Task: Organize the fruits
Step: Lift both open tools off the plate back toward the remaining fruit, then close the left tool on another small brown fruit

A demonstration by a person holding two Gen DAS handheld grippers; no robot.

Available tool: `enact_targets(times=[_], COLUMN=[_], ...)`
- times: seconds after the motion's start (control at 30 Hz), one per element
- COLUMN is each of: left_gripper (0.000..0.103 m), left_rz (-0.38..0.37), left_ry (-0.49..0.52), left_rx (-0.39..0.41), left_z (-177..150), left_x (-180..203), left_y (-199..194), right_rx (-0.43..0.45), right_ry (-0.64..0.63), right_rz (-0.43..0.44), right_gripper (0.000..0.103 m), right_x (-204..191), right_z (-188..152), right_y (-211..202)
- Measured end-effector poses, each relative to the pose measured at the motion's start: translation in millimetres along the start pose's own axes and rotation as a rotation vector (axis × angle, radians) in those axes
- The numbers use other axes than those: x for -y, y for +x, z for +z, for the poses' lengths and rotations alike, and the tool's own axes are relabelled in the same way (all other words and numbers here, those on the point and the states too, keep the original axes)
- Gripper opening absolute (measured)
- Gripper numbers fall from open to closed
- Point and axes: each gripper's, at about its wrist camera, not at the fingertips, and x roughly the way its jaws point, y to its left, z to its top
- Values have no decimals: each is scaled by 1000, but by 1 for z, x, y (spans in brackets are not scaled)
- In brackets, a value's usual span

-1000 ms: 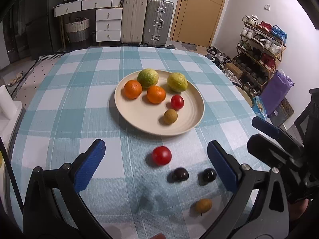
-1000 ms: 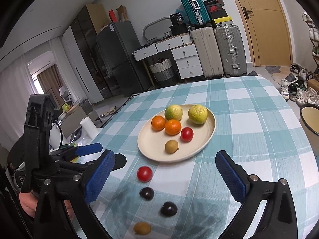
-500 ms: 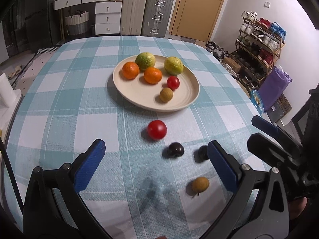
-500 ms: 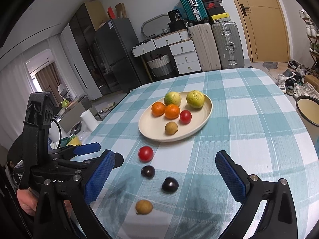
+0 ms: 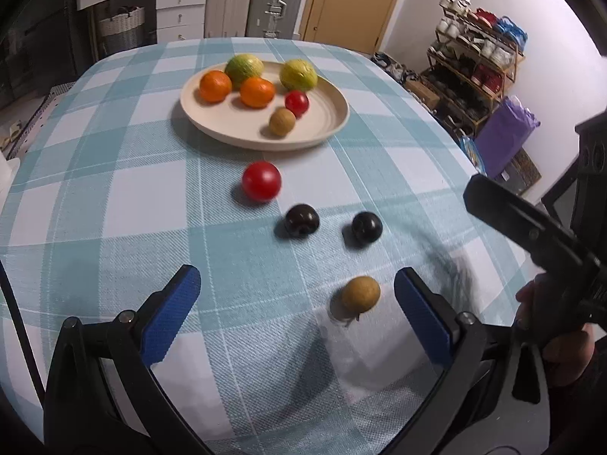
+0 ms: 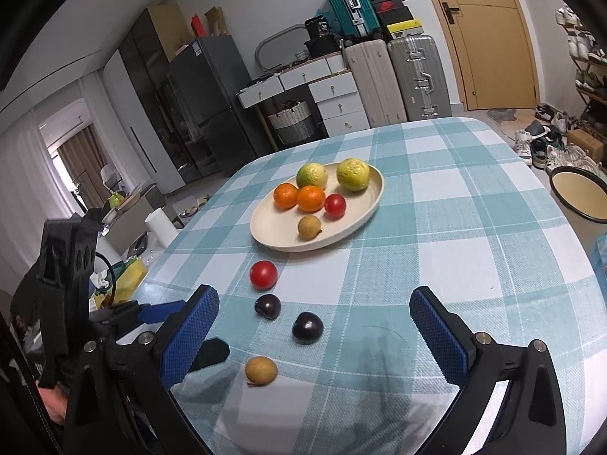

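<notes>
Six fruits gathered on the cream plate (image 5: 334, 113): two oranges, two green-yellow citrus, a small red tomato (image 5: 296, 102) and a brown longan (image 5: 282, 122), set close together toward the far half, probably to leave room at the near rim for the rest. Four pieces left on the checked tabletop (image 5: 95, 197), strung out in a loose line running from the plate toward the near edge: a red tomato (image 5: 261, 181) just short of the rim, two dark plums (image 5: 302, 220) (image 5: 366, 227) side by side but apart, and a second longan (image 5: 360, 294) nearest of all. Left tool (image 5: 296, 303) released, jaws spread wide, empty, hovering low with the near longan just inside its right finger; likely lined up so because that fruit is the closest pick. Right tool (image 6: 313, 335) equally released and empty, held above the near plums, one plum (image 6: 307, 327) roughly between its fingers. Hard to say from the blurred left view whether the longan stem touches the cloth. Small round fruits apt to roll, hence a centred, gentle close called for before lifting to the plate.
</notes>
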Motion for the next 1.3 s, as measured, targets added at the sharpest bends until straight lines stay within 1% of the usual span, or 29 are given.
enact_targets(times=[0.13,0.3,0.33,0.37,0.4,0.43,0.5,0.6,0.67,0.7,0.73,0.77,0.8,0.9,1.03,1.3], left_gripper=[102,100,96,87,82,75,70,59,49,47,40,29,27,23,23,23], left_rz=[-10,17,18,12,2,-6,-21,-44,-54,-61,-75,-97,-111,-121,-145,-145], left_ry=[43,115,122,127,133,139,146,143,140,139,138,138,135,133,126,97], left_rx=[-27,-60,-64,-68,-74,-79,-92,-92,-95,-96,-97,-98,-103,-107,-109,-82], left_z=[-4,-9,-9,-10,-10,-9,-9,-8,-8,-7,-7,-7,-7,-7,-8,-6], left_x=[11,27,29,30,32,33,35,36,36,35,35,35,35,35,34,27], left_y=[10,24,26,28,29,30,33,34,34,34,34,33,34,35,33,23], right_rx=[-5,-13,-17,-19,-21,-22,-23,-27,-28,-28,-30,-31,-32,-38,-30,-38], right_ry=[5,12,14,15,18,19,21,22,23,24,24,25,26,26,26,24], right_rz=[-5,-8,-8,-9,-9,-9,-9,-9,-8,-8,-7,-6,-5,-5,5,-1], right_gripper=[103,103,103,103,103,103,103,103,103,103,103,103,103,103,103,103], right_x=[3,6,7,8,9,9,11,12,13,13,14,14,14,14,14,13], right_z=[-3,-7,-7,-8,-8,-9,-9,-10,-10,-11,-11,-11,-11,-12,-12,-16], right_y=[-2,-2,-2,-2,-2,-2,-3,-2,-2,-2,-2,-2,-2,-1,-2,-2])
